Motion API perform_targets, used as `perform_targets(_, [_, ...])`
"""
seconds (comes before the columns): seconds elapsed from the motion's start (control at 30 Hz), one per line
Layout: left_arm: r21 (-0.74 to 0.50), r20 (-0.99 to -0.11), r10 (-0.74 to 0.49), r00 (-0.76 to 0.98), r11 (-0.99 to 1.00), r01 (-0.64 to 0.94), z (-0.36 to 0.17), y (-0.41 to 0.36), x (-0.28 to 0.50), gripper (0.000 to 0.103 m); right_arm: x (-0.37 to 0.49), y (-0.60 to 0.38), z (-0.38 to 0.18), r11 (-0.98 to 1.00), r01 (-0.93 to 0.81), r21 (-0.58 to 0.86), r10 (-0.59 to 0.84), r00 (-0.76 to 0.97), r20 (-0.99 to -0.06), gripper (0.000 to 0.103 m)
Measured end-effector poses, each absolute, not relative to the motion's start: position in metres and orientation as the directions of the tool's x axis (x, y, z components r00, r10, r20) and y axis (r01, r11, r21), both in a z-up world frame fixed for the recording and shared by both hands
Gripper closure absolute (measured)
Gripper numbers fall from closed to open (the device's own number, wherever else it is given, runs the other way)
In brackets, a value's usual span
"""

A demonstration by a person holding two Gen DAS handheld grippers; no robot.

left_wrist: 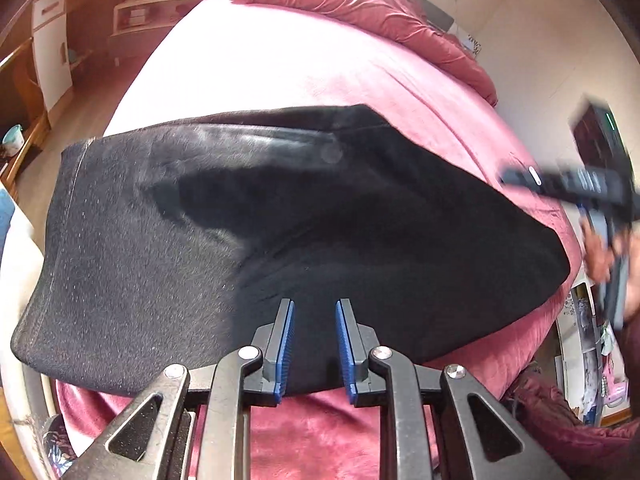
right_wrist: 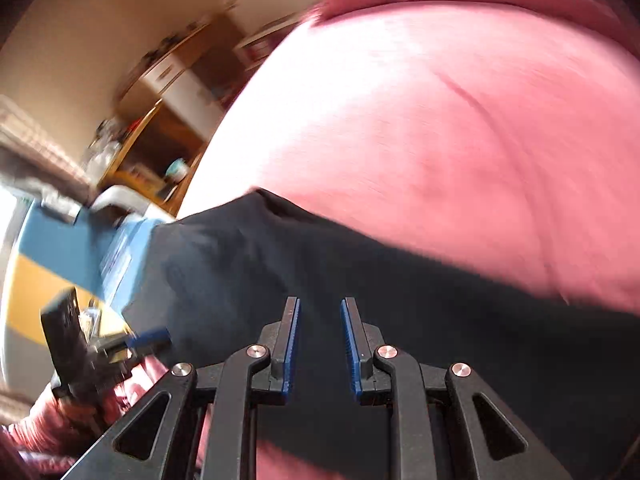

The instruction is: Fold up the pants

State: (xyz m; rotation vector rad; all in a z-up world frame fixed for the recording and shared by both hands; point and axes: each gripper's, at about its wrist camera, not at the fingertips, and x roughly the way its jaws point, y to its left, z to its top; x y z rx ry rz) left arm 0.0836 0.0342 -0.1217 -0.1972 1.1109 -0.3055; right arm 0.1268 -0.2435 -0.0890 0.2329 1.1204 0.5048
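Note:
Black pants (left_wrist: 280,220) lie folded in a broad band across the pink bedspread (left_wrist: 260,60). My left gripper (left_wrist: 315,308) hovers over their near edge, its blue pads apart with only cloth below them. Blurred at the right edge is my right gripper (left_wrist: 560,184), held by a hand (left_wrist: 600,252) beyond the end of the pants. In the right wrist view, the pants (right_wrist: 400,300) fill the lower half of the frame on the bedspread (right_wrist: 440,120). My right gripper (right_wrist: 320,306) stands open above them, holding nothing. The left gripper (right_wrist: 148,340) shows at the left, blurred.
A crumpled pink duvet (left_wrist: 360,4) is heaped at the far end of the bed. A white cabinet (left_wrist: 52,40) and wooden shelves stand along the left wall. A blue and yellow object (right_wrist: 60,248) sits beside the bed's left edge.

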Motion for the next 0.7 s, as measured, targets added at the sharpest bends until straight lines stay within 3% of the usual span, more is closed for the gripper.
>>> perform_targets(0.13, [-0.303,-0.857,-0.330,0.396,0.944,0.132,-0.130,0.039,0.079,0.082,0.176,-0.186,-0.103,0.850,-0.311,0.425,0.509,0.276,-0.815,0.067])
perform_targets(0.33, [-0.309,-0.856,-0.333,0.395,0.943,0.124,-0.138,0.043,0.078,0.082,0.211,-0.145,-0.144,0.856,-0.348,0.383,0.460,0.173,-0.871,0.067])
perform_targets(0.4, [-0.304,-0.856,-0.323,0.404,0.946,0.114,-0.138,0.046,0.078,0.082,0.215,-0.133,-0.144,0.837,-0.373,0.400,0.481,0.155,-0.863,0.090])
perform_targets(0.43, [-0.307,-0.854,-0.322,0.409,0.946,0.105,-0.138,0.049,0.079,0.082,0.214,-0.129,-0.140,0.831,-0.394,0.392,0.484,0.166,-0.859,0.096])
perform_targets(0.57, [-0.336,-0.870,-0.322,0.374,0.941,0.027,-0.150,0.063,0.081,0.084,0.217,-0.135,-0.121,0.855,-0.374,0.361,0.474,0.279,-0.835,0.098])
perform_targets(0.7, [-0.347,-0.873,-0.324,0.365,0.938,0.002,-0.158,0.069,0.082,0.089,0.226,-0.134,-0.158,0.894,-0.323,0.311,0.399,0.258,-0.880,0.098])
